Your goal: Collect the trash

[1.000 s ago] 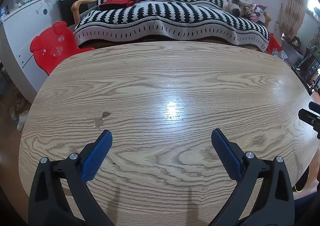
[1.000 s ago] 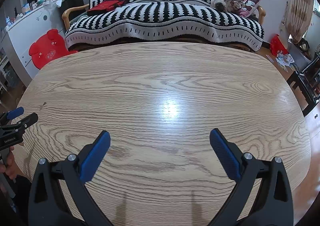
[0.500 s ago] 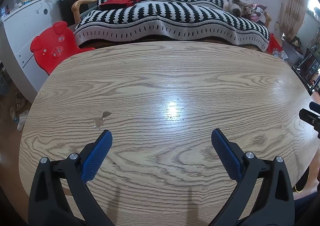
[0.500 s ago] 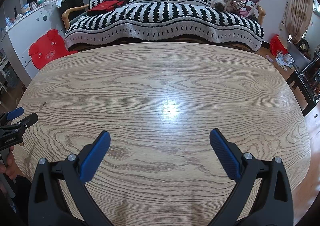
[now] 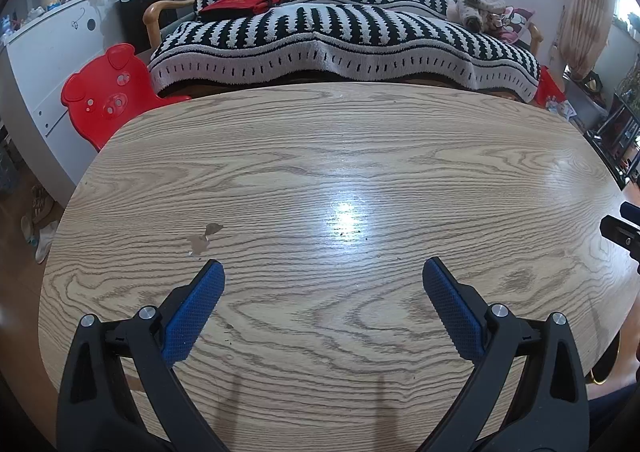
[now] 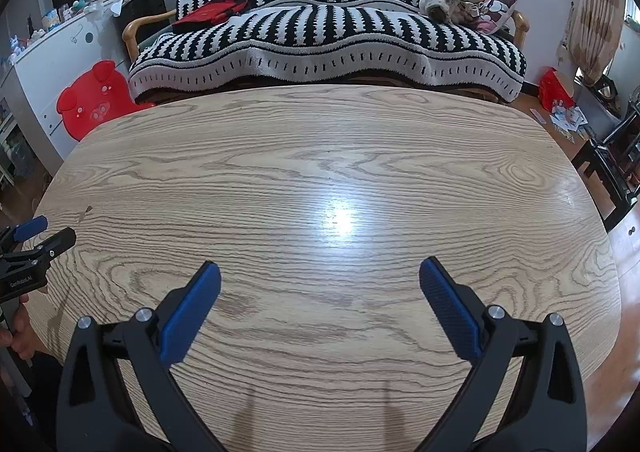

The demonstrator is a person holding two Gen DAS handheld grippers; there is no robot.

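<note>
My left gripper [image 5: 323,272] hovers open over the near half of a light wood-grain oval table [image 5: 360,139], nothing between its blue pads. My right gripper [image 6: 320,272] is open too, held over the same table further right, and is empty. Each gripper shows at the edge of the other's view: the right gripper [image 5: 622,230] and the left gripper [image 6: 30,248]. A small chipped patch [image 5: 202,240] marks the tabletop just ahead of the left gripper's left finger. No piece of trash shows on the table in either view.
Behind the table stands a sofa under a black-and-white striped blanket [image 5: 340,39], with a red cloth [image 5: 240,3] and a plush toy [image 5: 476,5] on it. A red pig-shaped chair [image 5: 108,91] and a white cabinet [image 5: 48,63] are at the left. Papers [image 6: 566,117] lie on the floor at right.
</note>
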